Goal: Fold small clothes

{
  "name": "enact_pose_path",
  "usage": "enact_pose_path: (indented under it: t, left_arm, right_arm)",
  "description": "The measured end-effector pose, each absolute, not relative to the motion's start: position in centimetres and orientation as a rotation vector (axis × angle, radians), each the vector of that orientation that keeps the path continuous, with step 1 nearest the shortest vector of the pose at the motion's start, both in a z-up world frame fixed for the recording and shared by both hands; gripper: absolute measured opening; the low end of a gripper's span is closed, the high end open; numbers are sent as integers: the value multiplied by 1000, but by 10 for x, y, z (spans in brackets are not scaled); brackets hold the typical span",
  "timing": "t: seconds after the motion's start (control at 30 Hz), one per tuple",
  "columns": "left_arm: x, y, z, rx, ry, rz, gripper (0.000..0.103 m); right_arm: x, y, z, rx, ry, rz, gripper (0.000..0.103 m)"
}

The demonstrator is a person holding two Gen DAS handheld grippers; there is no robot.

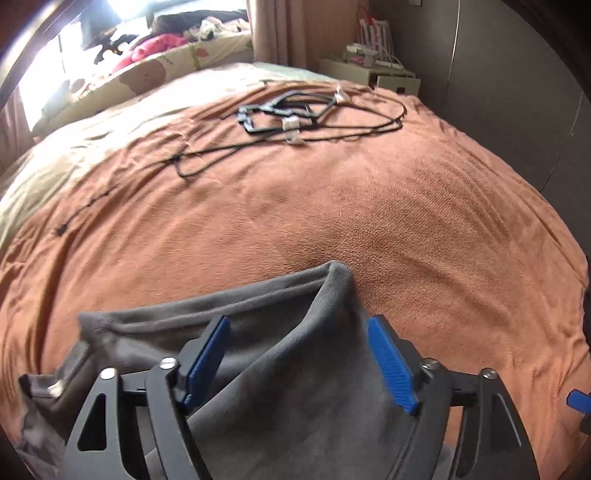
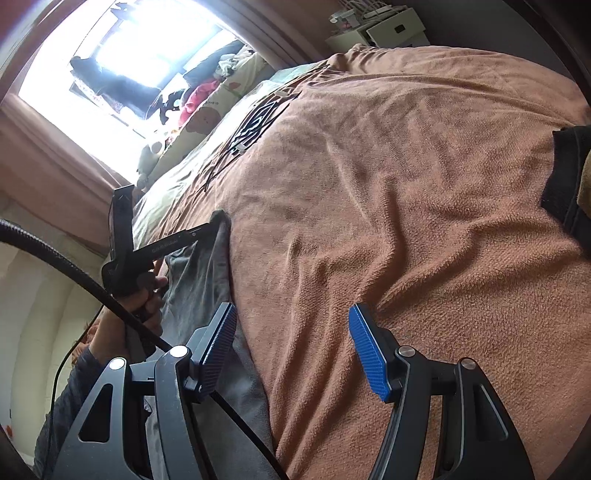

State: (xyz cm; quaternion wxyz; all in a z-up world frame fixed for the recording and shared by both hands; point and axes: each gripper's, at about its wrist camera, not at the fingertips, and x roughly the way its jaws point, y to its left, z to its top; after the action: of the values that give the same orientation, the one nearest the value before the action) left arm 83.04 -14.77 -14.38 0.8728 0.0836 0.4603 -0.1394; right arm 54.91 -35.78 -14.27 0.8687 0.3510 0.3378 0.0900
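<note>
An orange blanket point(image 1: 332, 206) covers the bed. At its near edge lies a grey garment point(image 1: 280, 354) (soft, creased, hem folded up), draped between the gaping left gripper point(image 1: 299, 354). The right gripper point(image 2: 291, 339) hangs open, empty.

The garment point(image 1: 280, 347) at the bottom centre of the left wrist frame was plain mid-grey, with no print. The blanket point(image 1: 332, 206) filling the middle of that frame was a solid rust orange, paler and washed out toward the left edge. The left gripper point(image 1: 299, 362) had a black frame and 2 ribbed blue pads point(image 1: 391, 365); the right gripper point(image 2: 295, 350) showed the same black and blue. The hangers point(image 1: 288, 114) in the upper centre were black with white clips. The pillow point(image 1: 147, 70) in the upper left was cream with a brown bear motif. The bedside cabinet point(image 1: 373, 72) in the upper right was cream. The curtain point(image 1: 280, 29) at the top was dusty pink.
</note>
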Motion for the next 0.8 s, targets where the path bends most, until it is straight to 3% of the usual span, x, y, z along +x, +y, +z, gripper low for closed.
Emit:
enact_pose_path:
  t: [0.17, 0.37, 0.53, 0.7, 0.8]
  left_arm:
    - [796, -140, -134, 180, 966, -309, 78]
    - [751, -157, -145, 244, 1035, -401, 51]
    - [722, -175, -157, 282, 1075, -466, 41]
    - [708, -191, -176, 304, 1131, -507, 18]
    - [705, -200, -179, 302, 1121, -517, 11]
  right_arm:
    - [547, -363, -143, 751, 712, 189, 62]
    - [541, -373, -138, 779, 689, 183, 62]
    - [538, -374, -138, 793, 686, 190, 62]
    - [539, -373, -136, 794, 687, 197, 62]
    - [540, -374, -136, 801, 683, 202, 62]
